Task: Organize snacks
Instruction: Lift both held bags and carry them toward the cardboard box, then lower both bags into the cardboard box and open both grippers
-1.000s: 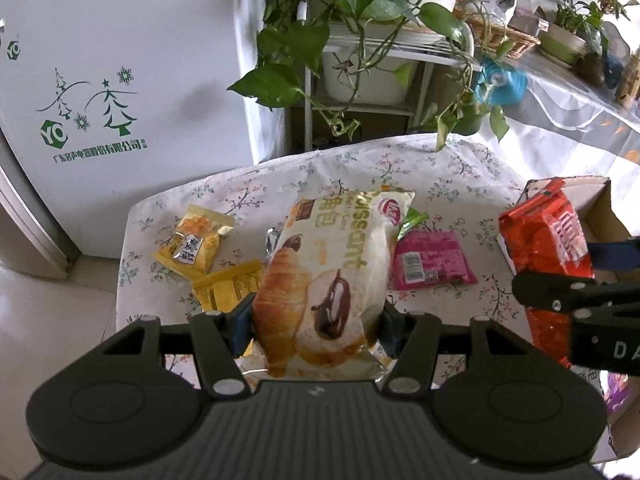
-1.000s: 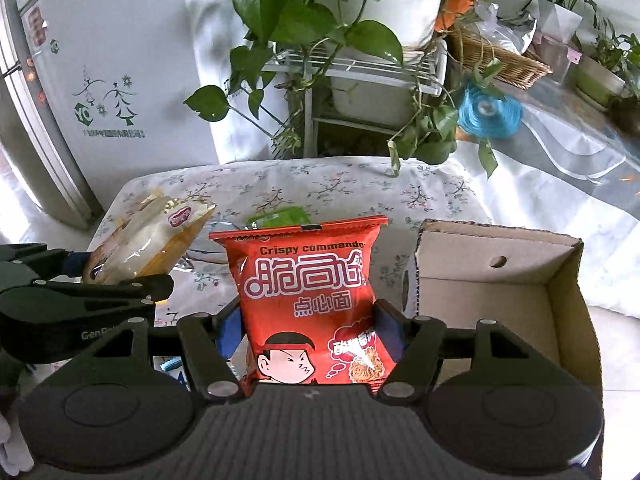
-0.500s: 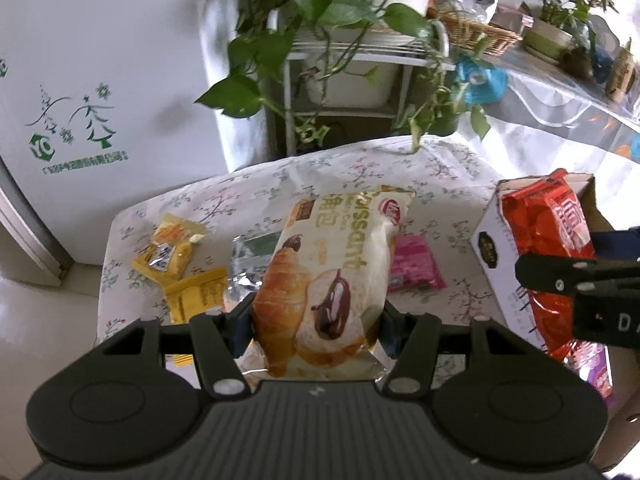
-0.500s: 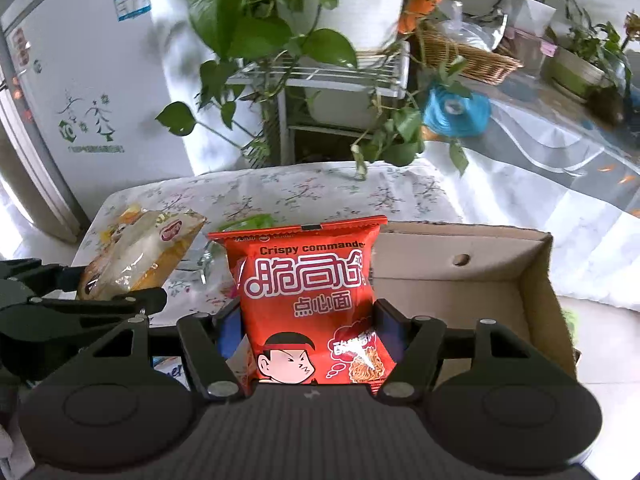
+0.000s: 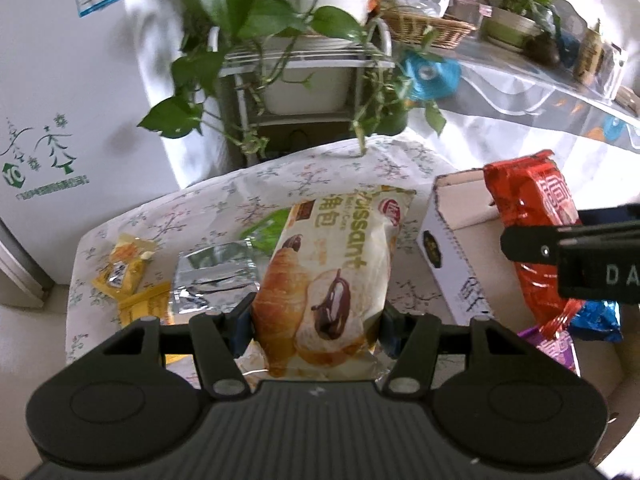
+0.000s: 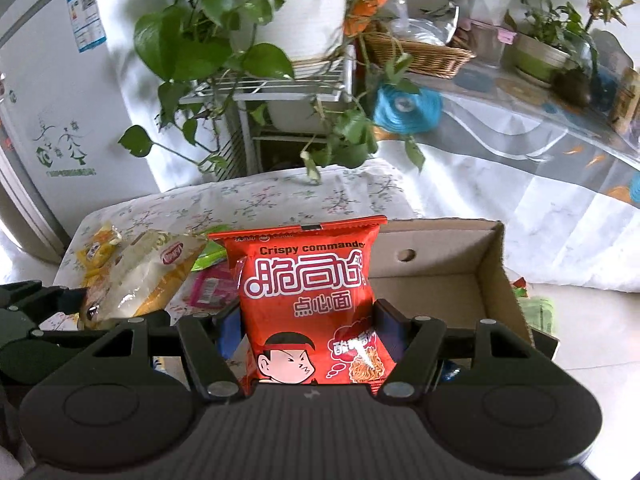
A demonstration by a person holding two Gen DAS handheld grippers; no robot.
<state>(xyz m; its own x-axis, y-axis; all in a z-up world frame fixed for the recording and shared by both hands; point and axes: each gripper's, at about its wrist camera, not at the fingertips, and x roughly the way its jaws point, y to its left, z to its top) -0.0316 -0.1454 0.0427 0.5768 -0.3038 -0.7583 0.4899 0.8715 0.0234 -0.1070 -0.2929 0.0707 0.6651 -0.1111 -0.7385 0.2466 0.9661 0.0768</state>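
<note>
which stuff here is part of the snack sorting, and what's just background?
Job:
- left tool, shut on croissant pack
- right tool, shut on red noodle bag
- cardboard box
- yellow packets, silver pouch, pink packet on table

Background:
- potted vine
- wicker basket
- fridge

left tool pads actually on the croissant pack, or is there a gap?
Touching. The left wrist view shows the left tool with both blue pads pressed against the sides of the croissant pack, which is held up off the table.
</note>
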